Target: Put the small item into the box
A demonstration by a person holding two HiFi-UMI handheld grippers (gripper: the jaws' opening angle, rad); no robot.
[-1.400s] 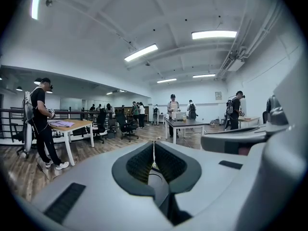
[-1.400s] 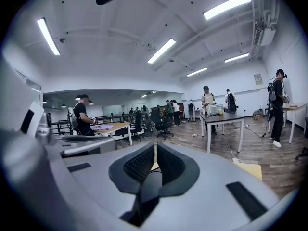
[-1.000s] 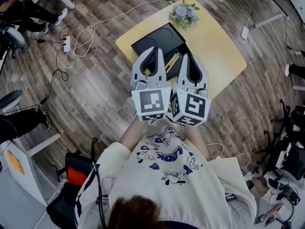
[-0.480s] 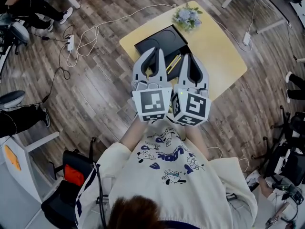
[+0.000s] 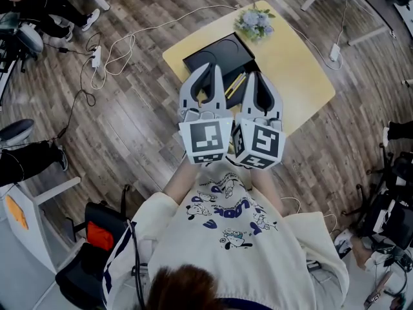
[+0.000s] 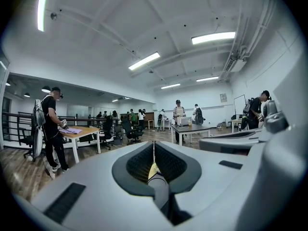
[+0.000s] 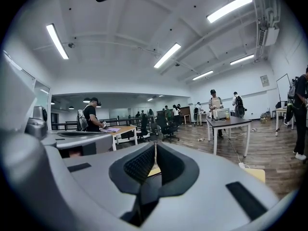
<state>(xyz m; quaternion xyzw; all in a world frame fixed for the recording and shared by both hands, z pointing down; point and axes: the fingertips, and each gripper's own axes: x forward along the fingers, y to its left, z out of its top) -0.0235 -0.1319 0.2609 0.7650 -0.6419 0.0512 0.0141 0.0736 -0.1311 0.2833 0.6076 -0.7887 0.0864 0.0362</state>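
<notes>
Over the yellow worktop (image 5: pixel 290 57), a person is standing and holding two grippers side by side, both pointing out almost flat, well above the things below. The left gripper (image 5: pixel 211 66) is squeezing its jaws tight together with nothing between them, and its own view is showing only a thin line where the two jaws are meeting (image 6: pixel 153 146). The right gripper (image 5: pixel 257 74) is doing the same, pressing its jaws together on nothing (image 7: pixel 155 146). A flat black box (image 5: pixel 216 53) is lying on the worktop just past the grippers, and from up here it is too hard to tell if it is open or closed. A few thin yellow sticks (image 5: pixel 233 82) are peeking out between the two grippers, right beside the box, but the grippers are covering most of them, so I cannot say if they are the small item. A little bunch of flowers (image 5: pixel 253 19) is sitting at the far corner of the worktop. No small item is showing for sure anywhere, so I cannot tell where it is. Both grippers are carrying nothing, and that is fitting two stories: the small item may be waiting on the worktop, hiding under the grippers, or it may be lying inside the box already. These pictures are not showing enough to pick one
</notes>
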